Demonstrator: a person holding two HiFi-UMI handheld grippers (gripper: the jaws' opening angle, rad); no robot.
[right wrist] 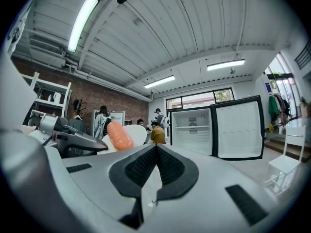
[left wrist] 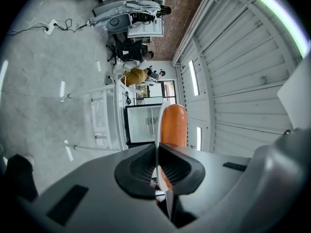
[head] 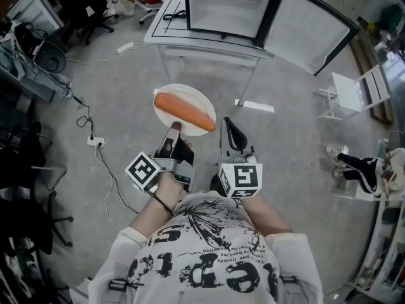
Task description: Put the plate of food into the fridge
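Observation:
A white plate (head: 190, 97) carrying a long orange sausage (head: 185, 111) hangs over the grey floor. My left gripper (head: 174, 129) is shut on the plate's near rim. In the left gripper view the plate (left wrist: 157, 125) shows edge-on between the pads, with the sausage (left wrist: 173, 125) beside it. My right gripper (head: 231, 132) is level beside it on the right, shut with nothing in it. In the right gripper view its pads (right wrist: 170, 166) meet, and the plate (right wrist: 135, 134) and sausage (right wrist: 119, 135) are at the left. The fridge (head: 229, 6) stands ahead on a white table (head: 209, 44), its door (head: 310, 30) swung open.
A white folding chair (head: 354, 92) stands at the right. A power strip (head: 96, 141) and cables lie on the floor at the left, near office chairs. A white strip (head: 254, 105) lies by the table legs. People (right wrist: 156, 134) are far behind, left of the fridge (right wrist: 192, 130).

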